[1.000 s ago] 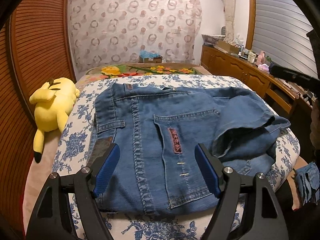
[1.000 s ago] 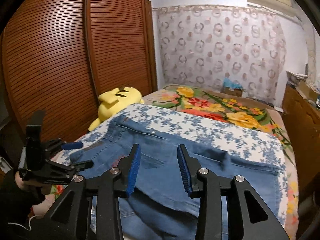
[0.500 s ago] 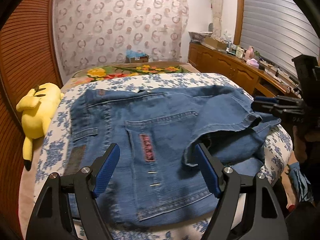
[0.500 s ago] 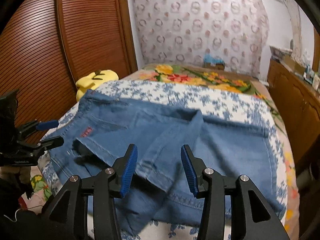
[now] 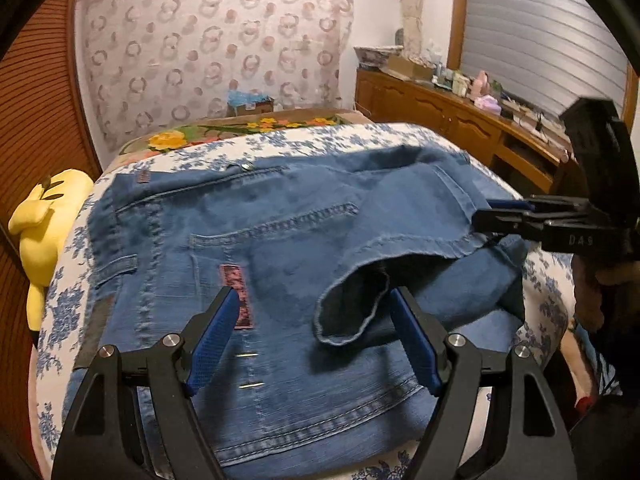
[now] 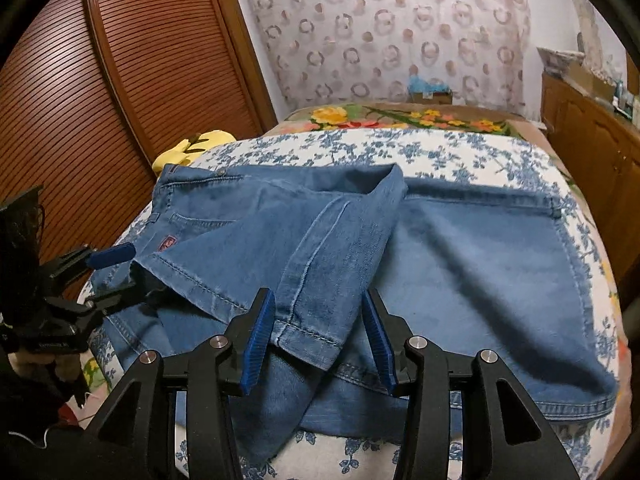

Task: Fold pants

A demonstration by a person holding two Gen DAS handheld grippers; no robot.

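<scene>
Low in the frame, both my jaws are apart over the pants [image 6: 460, 256], only half folded, legs messy.

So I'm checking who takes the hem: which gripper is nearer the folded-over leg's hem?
Right. The right gripper straddles the hem; the left gripper is beside its open cuff end.

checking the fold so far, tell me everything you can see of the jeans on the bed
The jeans are blue denim with stitched seams, a back pocket and a small red label. They lie on the floral bedspread, one leg folded back across the seat, its hemmed cuff loose. Neither gripper's jaws press on them.
</scene>
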